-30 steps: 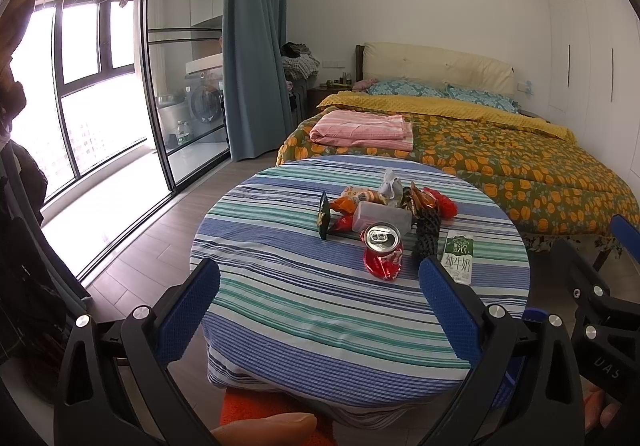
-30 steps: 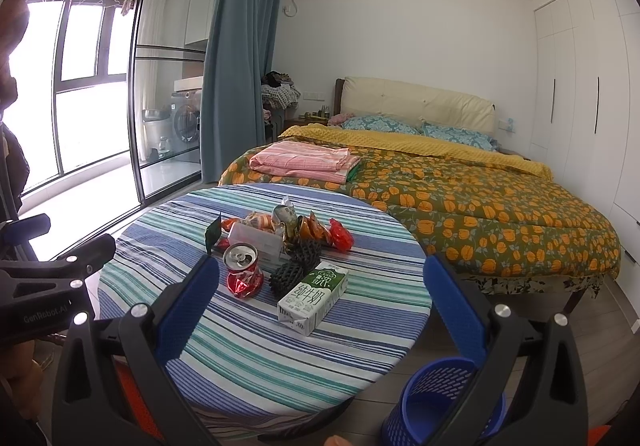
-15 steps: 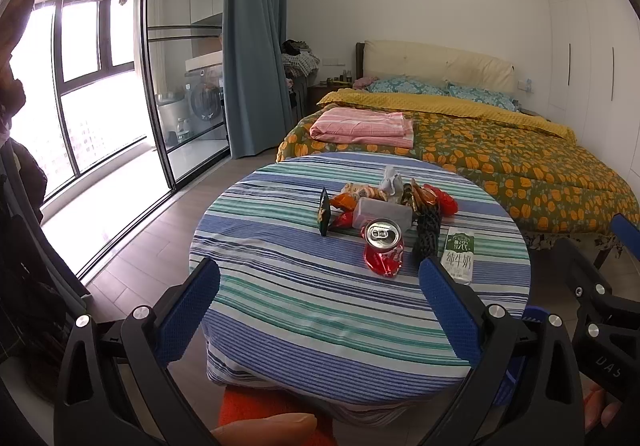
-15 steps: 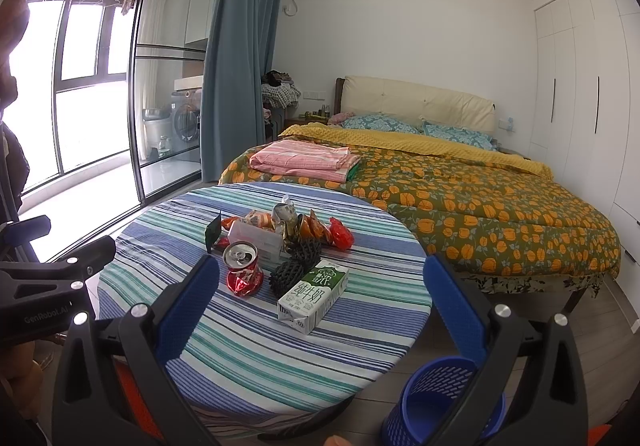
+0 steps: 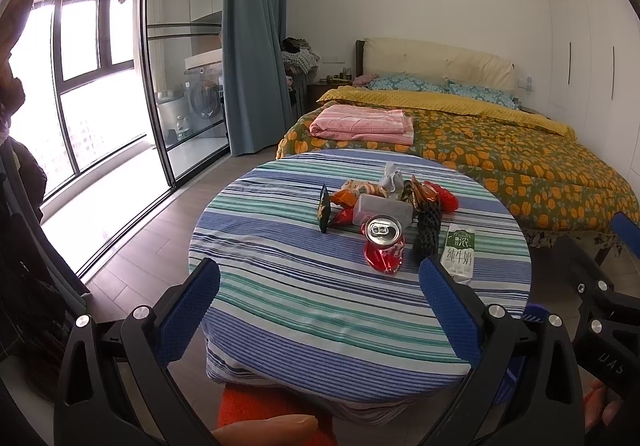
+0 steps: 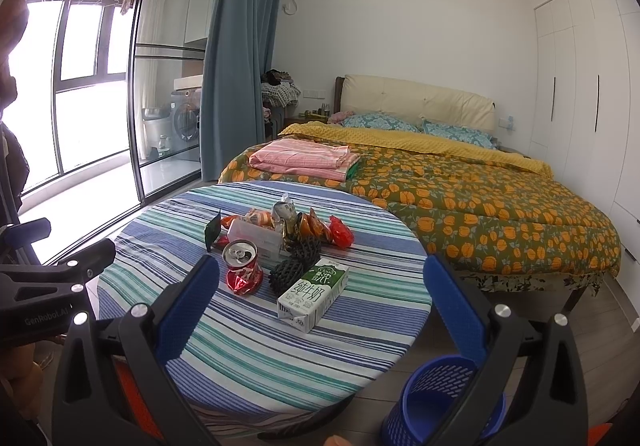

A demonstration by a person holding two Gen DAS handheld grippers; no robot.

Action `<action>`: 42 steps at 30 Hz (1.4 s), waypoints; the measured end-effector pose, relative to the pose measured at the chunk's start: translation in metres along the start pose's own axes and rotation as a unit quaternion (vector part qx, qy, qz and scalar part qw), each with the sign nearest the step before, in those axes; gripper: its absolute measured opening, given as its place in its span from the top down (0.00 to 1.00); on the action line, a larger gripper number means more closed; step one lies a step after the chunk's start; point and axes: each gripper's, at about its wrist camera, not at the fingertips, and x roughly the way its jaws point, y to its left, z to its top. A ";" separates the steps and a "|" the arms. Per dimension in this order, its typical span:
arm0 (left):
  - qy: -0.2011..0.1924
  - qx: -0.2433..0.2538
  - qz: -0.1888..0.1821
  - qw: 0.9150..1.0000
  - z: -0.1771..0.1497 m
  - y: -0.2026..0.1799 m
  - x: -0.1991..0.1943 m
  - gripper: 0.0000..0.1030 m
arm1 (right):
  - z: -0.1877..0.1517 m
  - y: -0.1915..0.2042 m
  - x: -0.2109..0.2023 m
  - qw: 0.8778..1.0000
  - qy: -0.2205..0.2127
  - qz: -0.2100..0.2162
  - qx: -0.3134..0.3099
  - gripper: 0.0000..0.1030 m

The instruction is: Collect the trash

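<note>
A pile of trash lies on the round striped table [image 5: 304, 306] [image 6: 248, 346]: a crushed red can [image 5: 383, 246] [image 6: 242, 266], a green-and-white milk carton [image 5: 458, 252] [image 6: 314, 294], black foam netting [image 5: 428, 228] [image 6: 296, 260], snack wrappers [image 5: 352, 192] [image 6: 320, 226] and a clear plastic box [image 5: 382, 206] [image 6: 256, 238]. My left gripper [image 5: 320, 306] is open, short of the table's near edge. My right gripper [image 6: 320, 302] is open too, with the carton in line between its fingers but farther off. A blue mesh bin [image 6: 440, 402] stands on the floor at the table's right.
A bed [image 6: 460, 198] with an orange-patterned cover and folded pink sheets [image 6: 304, 158] lies behind the table. Glass sliding doors [image 5: 176, 86] and a blue curtain [image 5: 252, 46] are on the left, white wardrobes [image 6: 580, 106] on the right. An orange stool [image 5: 260, 406] sits under the table.
Both views have shifted very slightly; the table and trash sit almost where they were. Both grippers stayed open and nothing was picked up.
</note>
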 end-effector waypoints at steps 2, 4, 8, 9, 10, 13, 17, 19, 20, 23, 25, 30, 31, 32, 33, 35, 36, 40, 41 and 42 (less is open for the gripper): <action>0.000 0.000 0.000 1.000 0.000 0.000 0.000 0.04 | 0.000 0.000 0.000 1.000 0.000 0.000 0.000 0.04; 0.000 0.000 0.000 1.000 0.000 0.000 0.000 0.04 | 0.000 0.000 0.000 1.000 0.000 0.000 0.000 0.04; 0.001 0.000 0.000 1.000 0.000 0.000 -0.001 0.04 | 0.000 0.000 0.000 1.000 0.000 0.000 0.000 0.04; 0.002 0.000 0.000 1.000 0.002 0.001 0.001 0.04 | 0.000 0.000 0.000 1.000 0.000 0.000 0.000 0.04; 0.002 0.000 0.000 1.000 0.002 0.001 0.002 0.04 | 0.000 0.000 0.000 1.000 0.001 0.000 0.000 0.04; 0.004 0.001 0.001 1.000 0.000 0.003 0.003 0.04 | -0.002 -0.005 0.000 1.000 0.001 0.000 0.001 0.04; 0.007 0.001 0.002 1.000 -0.002 0.005 0.003 0.04 | -0.002 -0.006 0.000 1.000 0.002 -0.001 0.000 0.04; 0.009 0.002 0.002 1.000 0.000 0.007 0.005 0.04 | -0.002 -0.005 0.000 1.000 0.001 0.000 0.000 0.04; 0.010 0.002 0.002 1.000 0.000 0.006 0.005 0.04 | -0.002 -0.005 0.000 1.000 0.001 -0.001 0.000 0.04; 0.015 0.001 0.002 1.000 0.002 0.008 0.009 0.04 | -0.005 -0.008 0.001 1.000 0.003 -0.002 0.002 0.04; 0.019 -0.003 0.004 1.000 0.002 0.010 0.011 0.04 | -0.010 -0.011 0.003 1.000 0.005 -0.003 0.004 0.04; 0.040 -0.008 -0.006 0.999 -0.003 0.014 0.029 0.04 | -0.028 -0.016 0.026 1.000 0.019 -0.002 0.015 0.04; 0.046 -0.004 -0.005 0.999 -0.005 0.013 0.035 0.04 | -0.034 -0.016 0.037 0.999 0.032 0.001 0.015 0.04; 0.056 -0.002 -0.007 0.998 -0.009 0.014 0.043 0.04 | -0.040 -0.017 0.046 0.999 0.046 0.005 0.016 0.04; 0.068 -0.001 -0.010 0.998 -0.013 0.014 0.052 0.04 | -0.046 -0.018 0.055 0.998 0.060 0.009 0.020 0.04; 0.102 0.012 -0.008 0.995 -0.023 0.010 0.073 0.04 | -0.061 -0.022 0.071 0.995 0.091 0.019 0.028 0.04; 0.115 0.020 -0.006 0.993 -0.028 0.008 0.083 0.04 | -0.068 -0.024 0.078 0.994 0.106 0.024 0.031 0.04; 0.154 0.017 -0.033 0.987 -0.041 0.002 0.114 0.04 | -0.086 -0.029 0.100 0.988 0.145 0.032 0.039 0.04; 0.155 0.015 -0.041 0.987 -0.042 0.000 0.119 0.04 | -0.088 -0.030 0.103 0.987 0.150 0.030 0.041 0.04; 0.156 0.015 -0.044 0.987 -0.042 -0.004 0.126 0.04 | -0.089 -0.031 0.105 0.987 0.153 0.029 0.044 0.04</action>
